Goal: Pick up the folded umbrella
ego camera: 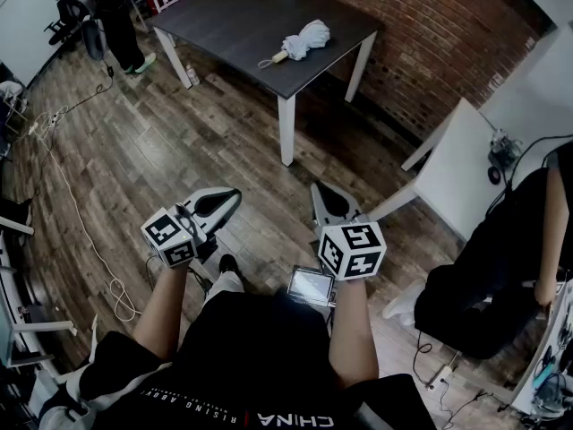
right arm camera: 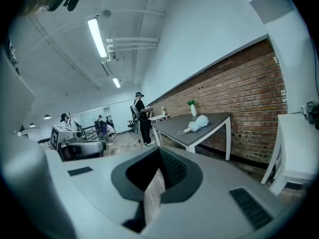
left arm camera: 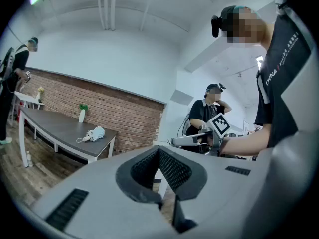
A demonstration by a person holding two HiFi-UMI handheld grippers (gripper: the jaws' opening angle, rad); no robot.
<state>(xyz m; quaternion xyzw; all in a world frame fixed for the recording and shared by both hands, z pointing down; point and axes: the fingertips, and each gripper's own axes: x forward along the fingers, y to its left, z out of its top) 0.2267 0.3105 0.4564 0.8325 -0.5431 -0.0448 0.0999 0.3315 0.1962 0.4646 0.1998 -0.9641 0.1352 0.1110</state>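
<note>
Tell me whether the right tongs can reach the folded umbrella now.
Probably not yet: the folded umbrella lies on the dark table, across the wooden floor from the right tongs, which are shut. Nothing blocks the path; stepping closer should do.

A lab or workroom, not a home: loose cables (ego camera: 116, 296) trail over the plank floor (ego camera: 179, 150) at the head view's left, a white desk (ego camera: 457, 177) stands at right, and tube lights (right arm camera: 97, 36) and bare ceiling pipes (right arm camera: 132, 43) run overhead (upper left, right gripper view). Another person (left arm camera: 207, 113) wears headgear mid-frame.
</note>
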